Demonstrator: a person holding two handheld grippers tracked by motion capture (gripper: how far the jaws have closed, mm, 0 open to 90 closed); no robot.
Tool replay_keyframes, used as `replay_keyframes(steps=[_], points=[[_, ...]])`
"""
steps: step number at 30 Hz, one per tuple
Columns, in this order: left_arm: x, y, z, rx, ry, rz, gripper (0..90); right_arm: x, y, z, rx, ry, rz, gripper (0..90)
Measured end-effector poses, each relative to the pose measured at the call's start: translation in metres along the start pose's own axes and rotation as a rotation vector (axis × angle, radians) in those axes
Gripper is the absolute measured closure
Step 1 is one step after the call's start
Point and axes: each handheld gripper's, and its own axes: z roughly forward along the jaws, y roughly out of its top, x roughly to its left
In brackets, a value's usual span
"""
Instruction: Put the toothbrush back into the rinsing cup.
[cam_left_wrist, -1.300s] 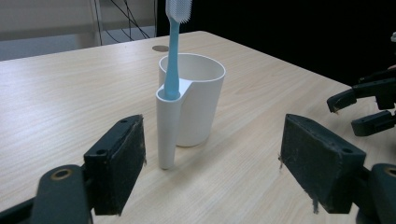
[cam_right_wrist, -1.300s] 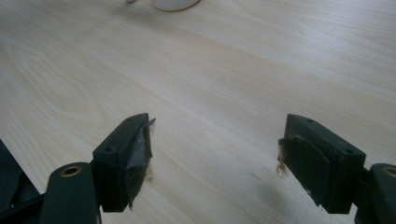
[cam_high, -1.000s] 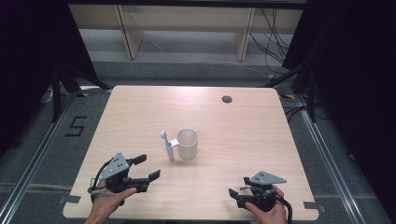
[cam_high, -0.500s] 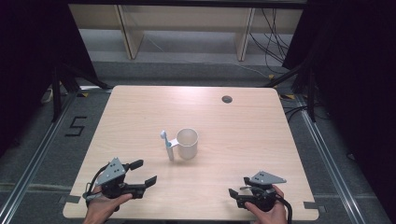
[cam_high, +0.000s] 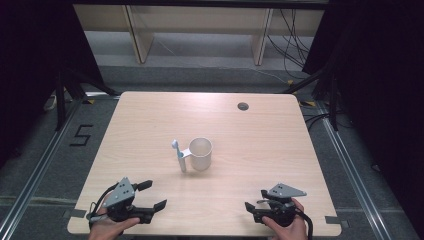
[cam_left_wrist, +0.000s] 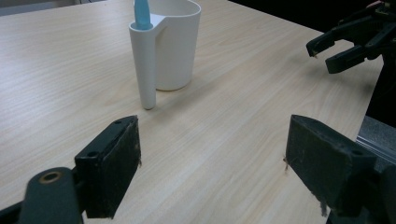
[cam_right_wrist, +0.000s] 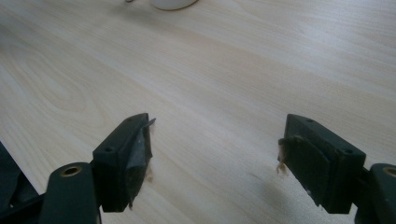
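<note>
Left gripper (cam_high: 151, 196): nearest to the viewer at the near left corner of the pale wooden table (cam_high: 280, 150), held low over the board; its two black jaws stand wide apart with nothing between them, as the left gripper view (cam_left_wrist: 212, 163) shows.
Right gripper (cam_high: 252, 209): at the near right edge of the table, also low; in the right gripper view (cam_right_wrist: 215, 154) its jaws are spread wide and empty.
White plastic cup with a side tube holder (cam_high: 200, 154): stands upright near the middle of the table, beyond both grippers and well apart from each; in the left gripper view (cam_left_wrist: 173, 44) it sits ahead and to the left of the jaw gap.
Blue-handled toothbrush (cam_high: 177, 151): upright in the tube on the cup's left side, head up; its long axis is vertical. The left gripper view (cam_left_wrist: 142, 14) shows its blue shaft rising from the tube.
Bearing from the cup: the left gripper lies toward the near left, on the holder side; the right gripper lies toward the near right, on the plain side.
Nearer hand: by my judgement the left, since the toothbrush faces it.
Approach: likely forward and slightly right from the left gripper, jaws closing across the upright shaft.
Round dark grommet hole (cam_high: 243, 106): beyond the cup, near the far edge.
</note>
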Motion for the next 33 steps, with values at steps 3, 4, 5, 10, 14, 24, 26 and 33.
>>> replay_keyframes(steps=[3,4,5,10,14,24,26,33], points=[[-0.002,-0.002,-0.003,0.010,0.002,-0.004,16.5,0.000,0.000,0.001,-0.008,0.002,0.002,25.0],[-0.003,-0.003,-0.003,0.011,0.003,-0.008,16.2,0.000,0.000,0.000,0.001,-0.001,0.001,25.0],[-0.003,-0.004,-0.004,0.012,0.002,-0.007,16.0,0.000,0.000,0.000,0.001,-0.001,0.000,25.0],[-0.005,-0.009,-0.009,0.020,0.001,-0.010,15.5,0.000,0.000,0.001,-0.007,0.002,0.002,25.0],[-0.006,-0.012,-0.012,0.018,0.001,-0.011,15.5,0.000,0.000,0.001,-0.011,-0.004,-0.003,25.0],[-0.016,-0.019,-0.020,0.013,0.015,0.004,15.4,0.001,0.000,0.000,-0.007,0.002,-0.001,25.0],[-0.019,-0.021,-0.022,0.010,0.019,0.014,15.4,0.001,0.000,0.001,-0.013,0.024,0.008,24.9],[-0.027,-0.024,-0.024,0.028,0.043,0.070,15.4,0.001,0.000,0.000,-0.007,0.019,0.003,24.9]])
